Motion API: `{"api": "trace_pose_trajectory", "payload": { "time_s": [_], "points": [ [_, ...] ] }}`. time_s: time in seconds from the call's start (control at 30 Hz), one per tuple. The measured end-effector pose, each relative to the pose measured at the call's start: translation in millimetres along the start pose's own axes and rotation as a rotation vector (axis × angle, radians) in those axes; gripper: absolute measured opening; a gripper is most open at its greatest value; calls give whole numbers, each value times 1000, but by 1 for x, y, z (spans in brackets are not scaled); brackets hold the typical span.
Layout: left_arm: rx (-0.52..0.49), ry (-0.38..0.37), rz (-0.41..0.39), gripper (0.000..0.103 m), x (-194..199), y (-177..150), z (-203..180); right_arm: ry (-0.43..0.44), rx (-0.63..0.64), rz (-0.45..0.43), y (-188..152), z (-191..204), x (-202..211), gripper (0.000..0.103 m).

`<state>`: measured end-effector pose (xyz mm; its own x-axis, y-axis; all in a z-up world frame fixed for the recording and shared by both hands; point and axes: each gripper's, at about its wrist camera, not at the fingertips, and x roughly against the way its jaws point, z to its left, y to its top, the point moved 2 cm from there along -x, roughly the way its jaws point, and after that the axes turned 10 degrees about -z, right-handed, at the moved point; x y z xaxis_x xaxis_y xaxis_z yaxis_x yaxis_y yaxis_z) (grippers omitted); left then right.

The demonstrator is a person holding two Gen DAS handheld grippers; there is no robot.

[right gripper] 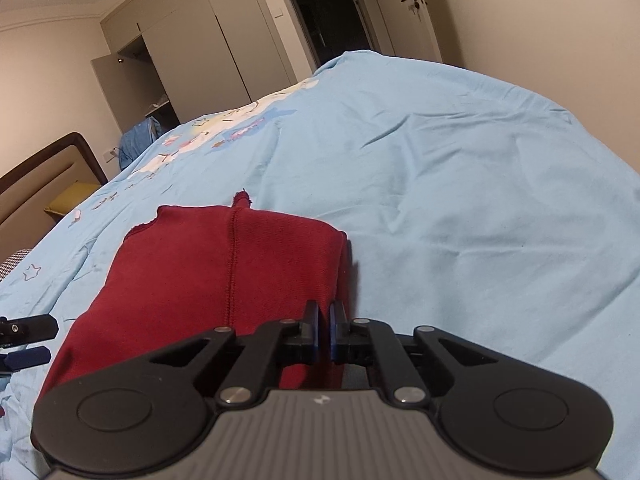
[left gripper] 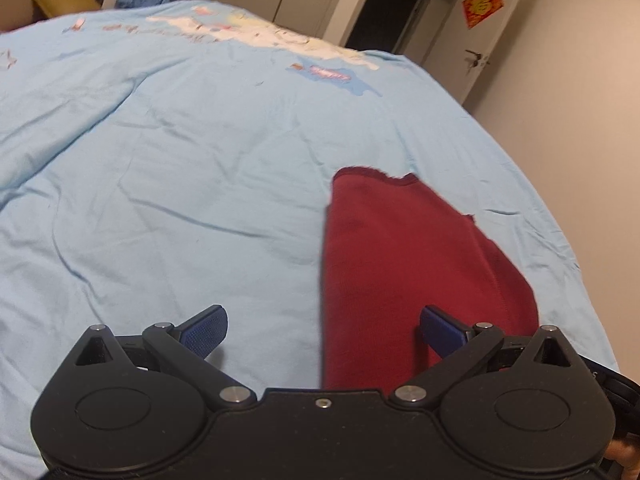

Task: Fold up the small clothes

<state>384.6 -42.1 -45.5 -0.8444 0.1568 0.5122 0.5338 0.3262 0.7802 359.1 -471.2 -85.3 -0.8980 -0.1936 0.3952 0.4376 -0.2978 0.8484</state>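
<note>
Pinching the garment (right gripper: 224, 276) edge, your right gripper (right gripper: 325, 330) grips thin; left gripper (left gripper: 323, 330) spread. Yank and it slips.

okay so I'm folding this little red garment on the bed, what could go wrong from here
The right gripper is shut at the red garment's right edge; from this view it may pinch only some layers, so a lift could undo the fold. The left gripper is open and holds nothing, so one-sided pulling may skew the cloth. The blue bedsheet is wrinkled and could get dragged or caught.
</note>
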Motion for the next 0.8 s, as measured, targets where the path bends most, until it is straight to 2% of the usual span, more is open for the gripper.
{"api": "trace_pose_trajectory", "payload": {
  "time_s": [0.17, 0.27, 0.3, 0.4, 0.5, 0.53, 0.67, 0.7, 0.8],
  "points": [
    [120, -51, 52, 102, -12, -8, 19, 6, -17, 14, -1, -2, -2, 8],
    [136, -72, 53, 100, -16, -9, 22, 6, -36, 18, -1, -5, -3, 12],
    [131, -85, 51, 96, -17, -9, 22, 6, -44, 19, -1, -6, -3, 14],
    [143, -117, 57, 90, -21, -9, 23, 0, -59, 21, -1, -8, -2, 27],
    [156, -141, 66, 83, -24, -9, 23, 6, -89, 26, 0, -12, -2, 29],
    [158, -149, 68, 81, -25, -9, 22, 9, -99, 26, 0, -13, -2, 33],
    [178, -186, 88, 63, -32, -12, 19, 38, -153, 24, 2, -16, -1, 57],
    [186, -193, 97, 57, -34, -12, 18, 50, -169, 24, 3, -16, -1, 59],
    [196, -197, 115, 52, -38, -15, 14, 64, -208, 26, 2, -17, -5, 62]
  ]
}}
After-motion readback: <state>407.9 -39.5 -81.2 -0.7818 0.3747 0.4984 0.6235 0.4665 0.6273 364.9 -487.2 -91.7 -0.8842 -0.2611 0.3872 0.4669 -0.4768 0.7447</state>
